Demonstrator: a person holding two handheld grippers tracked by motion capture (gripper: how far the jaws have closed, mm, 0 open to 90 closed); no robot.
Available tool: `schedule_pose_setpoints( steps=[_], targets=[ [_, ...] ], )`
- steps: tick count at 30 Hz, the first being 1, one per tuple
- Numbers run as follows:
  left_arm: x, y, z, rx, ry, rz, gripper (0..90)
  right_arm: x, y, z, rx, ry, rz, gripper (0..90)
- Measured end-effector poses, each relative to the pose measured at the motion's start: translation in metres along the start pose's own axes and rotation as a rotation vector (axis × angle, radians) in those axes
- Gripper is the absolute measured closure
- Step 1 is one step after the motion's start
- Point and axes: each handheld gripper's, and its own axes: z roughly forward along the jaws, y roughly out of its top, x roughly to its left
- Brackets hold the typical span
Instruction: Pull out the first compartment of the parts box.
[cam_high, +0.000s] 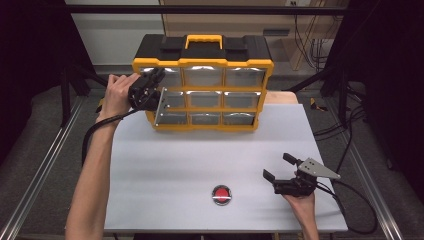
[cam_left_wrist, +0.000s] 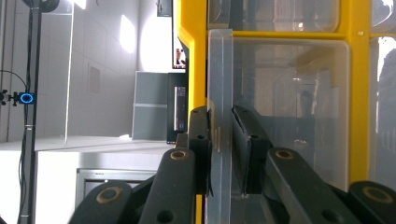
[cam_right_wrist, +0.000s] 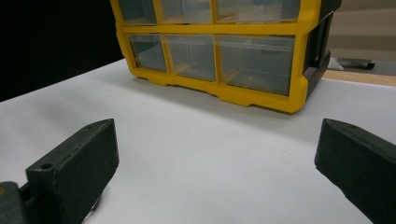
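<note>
Drawer front, a clear plastic lip standing proud of the yellow organizer, is what the work turns on: it belongs to the middle-left compartment of the three-by-three cabinet that stands at the far edge of the white table. In the left gripper view the left gripper has its two black jaws on either side of that lip, close against the clear plastic, so the grip looks made or very nearly made; a thin sliver may remain on one side, too fine to judge. In the high view the same gripper sits at the cabinet's left face with the hand behind it. To do this step well, I judge the pull should run straight along the drawer's own track, level and without twisting, since a thin transparent edge can slip out of smooth pads or bind in the frame if dragged sideways. The cabinet is light-looking and unbraced, so a slow, even draw is wiser than a jerk that might tug the whole box forward. The right gripper rests near the table's front right corner, jaws spread wide and holding nothing, just beside a red round button; it could steady the organizer if the drawer sticks.
</note>
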Motion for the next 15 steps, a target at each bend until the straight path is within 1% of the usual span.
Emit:
schedule_pose_setpoints(
  steps=[1,4,9,10,12,15],
  targets=[
    [-0.0005,0.0002,0.0000,0.000,0.004,0.000,78.1,0.0004,0.0001,-0.0001,0.004,-0.001,0.006,0.5],
    [-0.0010,0.0011,-0.0005,0.005,0.008,0.001,78.3,0.0001,0.0000,0.0001,0.005,-0.002,0.003,0.5],
    [-0.0006,0.0019,-0.0029,0.006,0.002,0.003,78.5,0.0000,0.0000,0.0002,0.007,-0.004,0.001,0.5],
    [-0.0002,0.0025,-0.0037,0.008,0.002,0.009,78.5,0.0001,0.0000,0.0002,0.006,-0.003,0.002,0.5],
    [-0.0003,0.0031,-0.0053,0.009,0.001,0.003,78.5,0.0005,0.0002,-0.0001,0.003,0.000,0.008,0.5],
    [-0.0004,0.0041,-0.0081,0.010,0.003,0.007,78.5,-0.0005,0.0002,-0.0003,0.000,-0.003,-0.004,0.5]
  ],
)
